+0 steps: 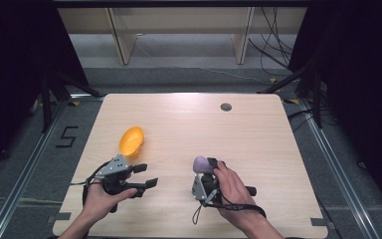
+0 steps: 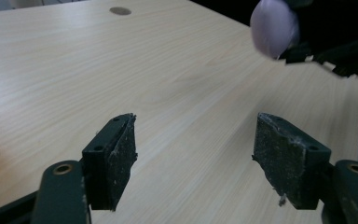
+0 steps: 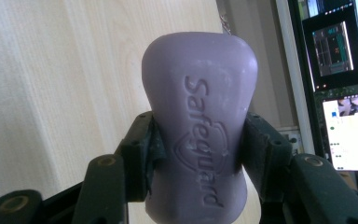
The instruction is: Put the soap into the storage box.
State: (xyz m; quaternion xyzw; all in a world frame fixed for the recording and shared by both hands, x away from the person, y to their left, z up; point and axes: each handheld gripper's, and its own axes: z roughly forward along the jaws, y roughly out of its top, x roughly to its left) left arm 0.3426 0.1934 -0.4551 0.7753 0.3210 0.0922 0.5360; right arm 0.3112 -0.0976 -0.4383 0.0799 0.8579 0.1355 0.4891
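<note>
The pale wooden worktop carries an orange soap dish toward its left side, lying tilted with nothing visible inside. Just beside the dish, the left tool hovers with its jaws apart. Well right of it, the right tool is clamped on a purple soap bar, held above the worktop.

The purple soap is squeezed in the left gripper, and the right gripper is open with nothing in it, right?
No, swap them. The right gripper view shows the right gripper shut on the purple soap; the left gripper is open with nothing in it.
</note>
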